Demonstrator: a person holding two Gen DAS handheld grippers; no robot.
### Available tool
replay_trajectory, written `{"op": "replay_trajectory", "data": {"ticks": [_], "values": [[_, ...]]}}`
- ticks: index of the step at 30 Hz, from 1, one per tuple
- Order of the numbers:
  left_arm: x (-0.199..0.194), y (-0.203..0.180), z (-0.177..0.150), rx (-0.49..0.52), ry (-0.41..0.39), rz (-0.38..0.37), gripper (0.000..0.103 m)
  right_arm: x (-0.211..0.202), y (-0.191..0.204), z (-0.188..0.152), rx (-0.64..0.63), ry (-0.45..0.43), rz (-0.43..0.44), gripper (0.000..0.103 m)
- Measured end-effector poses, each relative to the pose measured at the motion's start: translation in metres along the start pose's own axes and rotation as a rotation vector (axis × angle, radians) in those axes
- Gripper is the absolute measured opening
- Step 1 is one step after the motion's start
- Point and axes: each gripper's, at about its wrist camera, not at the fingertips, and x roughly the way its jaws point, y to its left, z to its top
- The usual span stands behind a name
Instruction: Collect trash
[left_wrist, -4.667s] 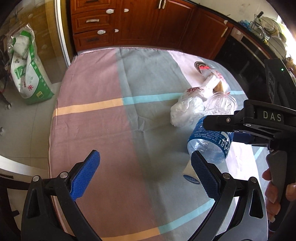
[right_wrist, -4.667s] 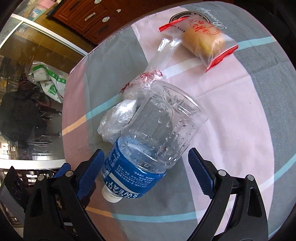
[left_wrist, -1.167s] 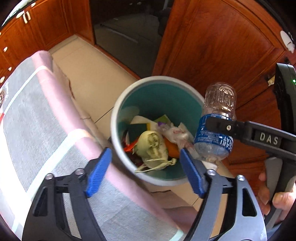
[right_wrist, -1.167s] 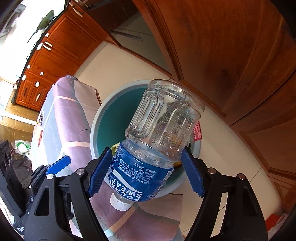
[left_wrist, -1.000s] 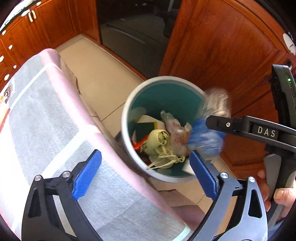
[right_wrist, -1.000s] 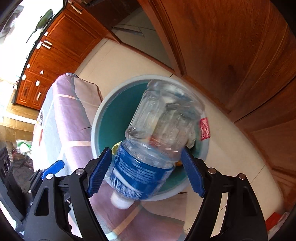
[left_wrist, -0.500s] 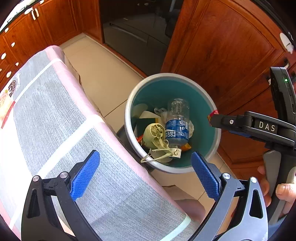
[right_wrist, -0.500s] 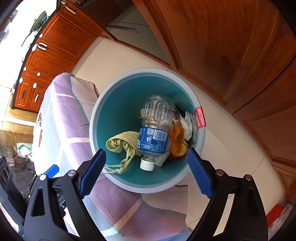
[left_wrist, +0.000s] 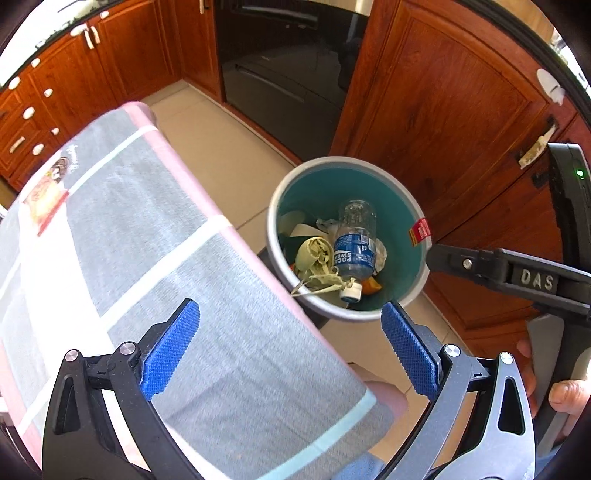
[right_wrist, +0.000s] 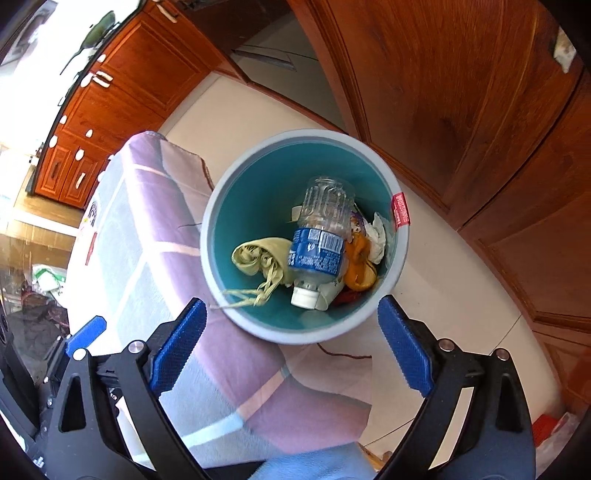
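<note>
Plastic bottle (right_wrist: 320, 236) down in the trash bin (right_wrist: 236, 192), centre of the right wrist view, lying on its side with the white cap (right_wrist: 303, 297) toward the lower rim and the clear base toward the top. Resting atop a pale yellow-green cloth bag (right_wrist: 258, 258) to its left, orange peel (right_wrist: 356, 269) and crumpled white paper (right_wrist: 378, 236) to its right. Right gripper (right_wrist: 291, 347) at the bottom of the frame, jaws just spread wide, nothing between the blue pads. Left gripper (left_wrist: 288, 350) likewise wide open and empty at the bottom of its own view, over the edge of the striped tablecloth (left_wrist: 129, 229). Same bin (left_wrist: 417, 291) right of centre there, bottle (left_wrist: 354, 240) inside, red sticker (left_wrist: 420, 230) on its rim. Wooden cabinet doors (left_wrist: 443, 110) across the upper right.
</note>
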Motion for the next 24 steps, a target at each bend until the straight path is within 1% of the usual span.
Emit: {"op": "replay_trajectory", "data": {"ticks": [3,7,9,12,15,19,22,24], "values": [[-0.013,0.0,-0.01,-0.006,-0.02,0.016,0.099,-0.012,0.009,-0.013,-0.057,-0.025,-0.016,0.096],[-0.028,0.002,-0.025,-0.02,-0.023,0.047,0.099,-0.031,0.022,-0.034,-0.147,-0.068,-0.067,0.096],[-0.034,0.003,-0.032,-0.029,-0.022,0.059,0.099,-0.04,0.028,-0.044,-0.186,-0.087,-0.109,0.096],[-0.04,0.005,-0.041,-0.037,-0.013,0.052,0.099,-0.054,0.034,-0.06,-0.224,-0.124,-0.159,0.096],[-0.051,0.006,-0.05,-0.038,-0.021,0.079,0.099,-0.066,0.038,-0.072,-0.257,-0.157,-0.224,0.096],[-0.064,0.007,-0.061,-0.043,-0.055,0.111,0.099,-0.079,0.045,-0.085,-0.293,-0.182,-0.25,0.096],[-0.071,0.009,-0.068,-0.049,-0.075,0.109,0.099,-0.084,0.048,-0.094,-0.308,-0.19,-0.259,0.096],[-0.074,0.01,-0.071,-0.057,-0.074,0.109,0.099,-0.086,0.05,-0.1,-0.317,-0.195,-0.271,0.096]]}}
